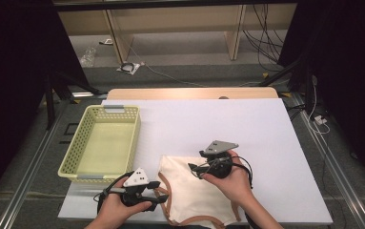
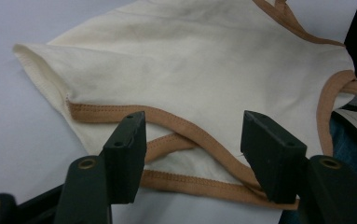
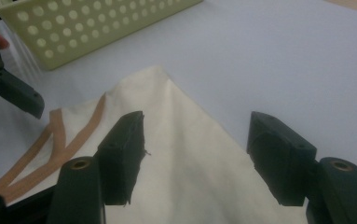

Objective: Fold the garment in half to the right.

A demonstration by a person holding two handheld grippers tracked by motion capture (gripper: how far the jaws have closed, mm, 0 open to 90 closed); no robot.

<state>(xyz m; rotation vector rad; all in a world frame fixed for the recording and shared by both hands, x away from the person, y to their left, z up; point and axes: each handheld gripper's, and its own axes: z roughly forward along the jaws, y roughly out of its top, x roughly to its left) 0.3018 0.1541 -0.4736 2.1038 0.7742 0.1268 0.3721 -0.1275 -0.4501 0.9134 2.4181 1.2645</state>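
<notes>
A cream garment [image 1: 189, 191] with tan trim lies flat on the white table cover near the front edge. My left gripper [image 1: 163, 196] is low at the garment's left side. In the left gripper view its jaws [image 2: 192, 140] stand apart over the tan-edged hem [image 2: 176, 126], not pressing on the cloth [image 2: 190, 70]. My right gripper [image 1: 193, 168] hovers over the garment's far right part. In the right gripper view its jaws [image 3: 197, 144] are apart above a cream corner [image 3: 190, 168], with nothing pinched.
A pale yellow perforated basket [image 1: 74, 143] stands at the left of the table, also seen as the basket [image 3: 87, 28] in the right gripper view. White cover [image 1: 247, 124] stretches beyond and to the right of the garment. The wooden table edge [image 1: 189, 93] lies at the back.
</notes>
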